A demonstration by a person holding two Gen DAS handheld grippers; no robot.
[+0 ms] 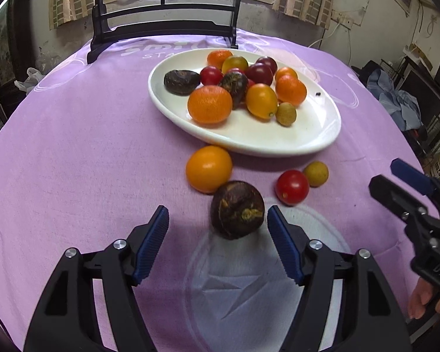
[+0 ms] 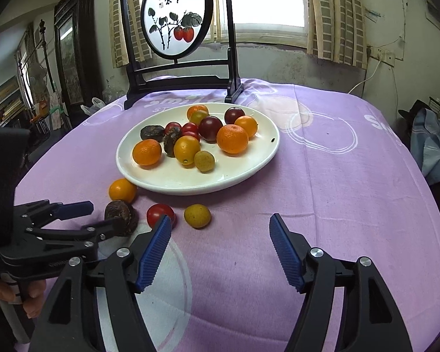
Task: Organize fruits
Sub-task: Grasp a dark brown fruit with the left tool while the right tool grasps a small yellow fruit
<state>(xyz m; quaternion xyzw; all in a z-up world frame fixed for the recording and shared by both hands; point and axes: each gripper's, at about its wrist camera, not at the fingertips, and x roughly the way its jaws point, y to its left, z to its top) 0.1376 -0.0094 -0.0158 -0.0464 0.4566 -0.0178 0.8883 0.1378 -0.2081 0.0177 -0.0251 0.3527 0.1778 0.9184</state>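
A white plate [image 1: 249,146] [image 2: 190,189] holds several oranges, tomatoes and dark fruits. On the purple cloth in front of it lie an orange-yellow fruit [image 1: 209,168] [image 2: 122,190], a dark brown fruit [image 1: 237,209] [image 2: 121,217], a red tomato [image 1: 292,187] [image 2: 158,212] and a small yellow-green fruit [image 1: 316,173] [image 2: 197,215]. My left gripper [image 1: 217,214] [image 2: 102,214] is open around the dark brown fruit, which sits nearer the right finger, pads not pressing. My right gripper [image 2: 220,220] [image 1: 385,176] is open with nothing between its fingers; the tomato sits just beyond its left fingertip.
A round painted screen on a black stand [image 2: 177,14] [image 1: 161,29] stands at the table's far edge behind the plate. The purple cloth [image 2: 337,176] covers the round table. Clothes [image 2: 431,146] lie beyond its right edge. A person's hand [image 1: 422,296] holds the right gripper's handle.
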